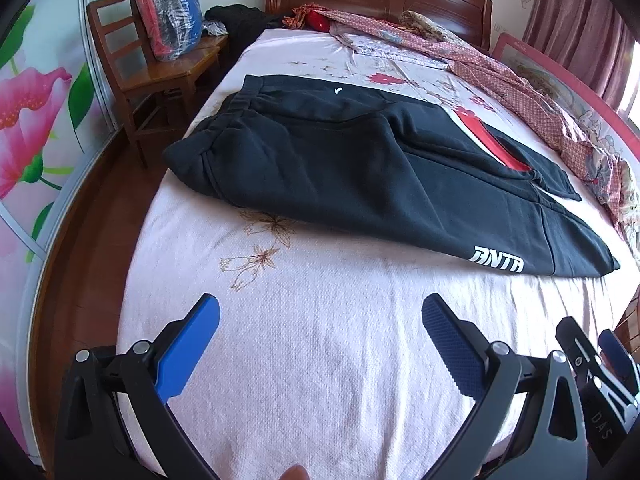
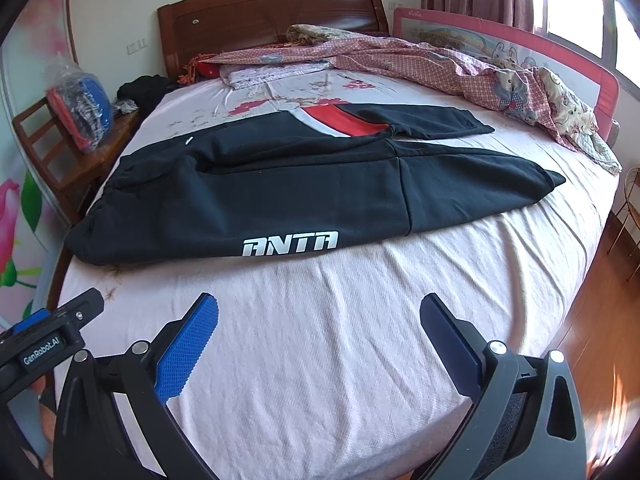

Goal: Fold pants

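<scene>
Left wrist view: the left gripper (image 1: 320,320) hangs over the bed (image 1: 320,380) with jaws wide and nothing between them. The pants (image 1: 340,168) lie spread across the sheet ahead, waistband to the left.

Right wrist view: the right gripper (image 2: 320,320) is likewise wide and empty above the sheet, short of the pants (image 2: 300,192).

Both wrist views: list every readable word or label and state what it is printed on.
"ANTA": white, on the black pants.
"GenRobot.AI": on the left gripper's body, seen in the right wrist view.
"DAS": on the right gripper's body, cut off at the left wrist view's edge.
Nothing else is readable.
</scene>
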